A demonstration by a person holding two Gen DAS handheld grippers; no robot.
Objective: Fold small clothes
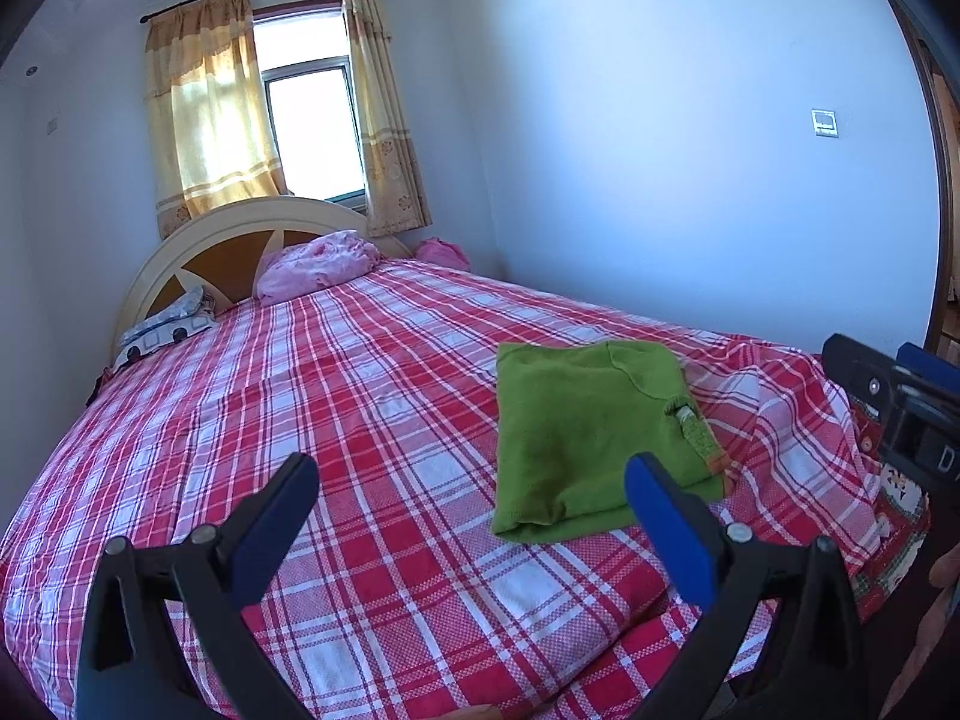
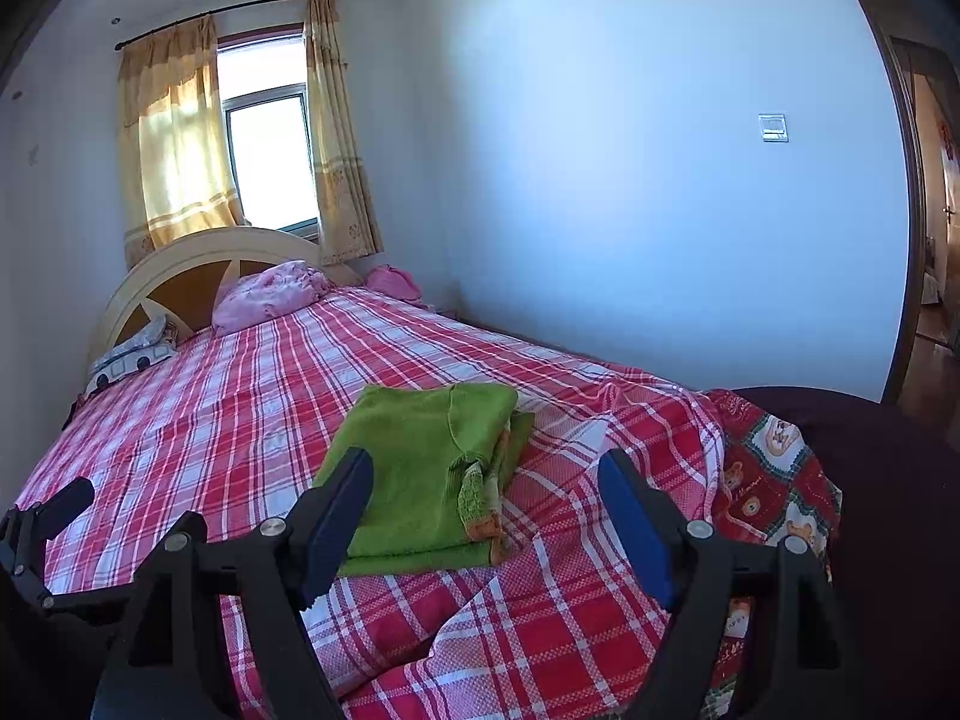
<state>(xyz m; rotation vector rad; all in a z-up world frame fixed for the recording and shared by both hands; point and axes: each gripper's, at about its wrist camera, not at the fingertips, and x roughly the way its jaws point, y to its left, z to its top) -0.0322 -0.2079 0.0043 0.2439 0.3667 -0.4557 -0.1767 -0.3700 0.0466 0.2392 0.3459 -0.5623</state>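
The green garment [image 2: 420,468] lies folded into a compact rectangle on the red plaid bedspread [image 1: 360,396], toward the near right part of the bed, with a patterned cuff or trim [image 2: 480,498] showing at its right edge. The left gripper [image 1: 474,516] hangs above bare bedspread to the left of the garment, jaws wide, nothing between them. The right gripper [image 2: 486,516] stands at the garment's near right corner, jaws likewise wide and gripping nothing; its left pad overlaps the cloth in that view, but contact cannot be confirmed. Judged handling: light, soft knit, limp, several layers thick, prone to sliding apart or unfolding if lifted by one layer only. The best hold appears to be the near folded edge, pinching all layers together, one gripper at each near corner. Not determinable: the garment's type, the number of folds, and whether sleeves are tucked inside. A second printed fabric [image 2: 774,480] at the right bed edge is partly cut off; pillows [image 1: 318,264] lie far, at the headboard.
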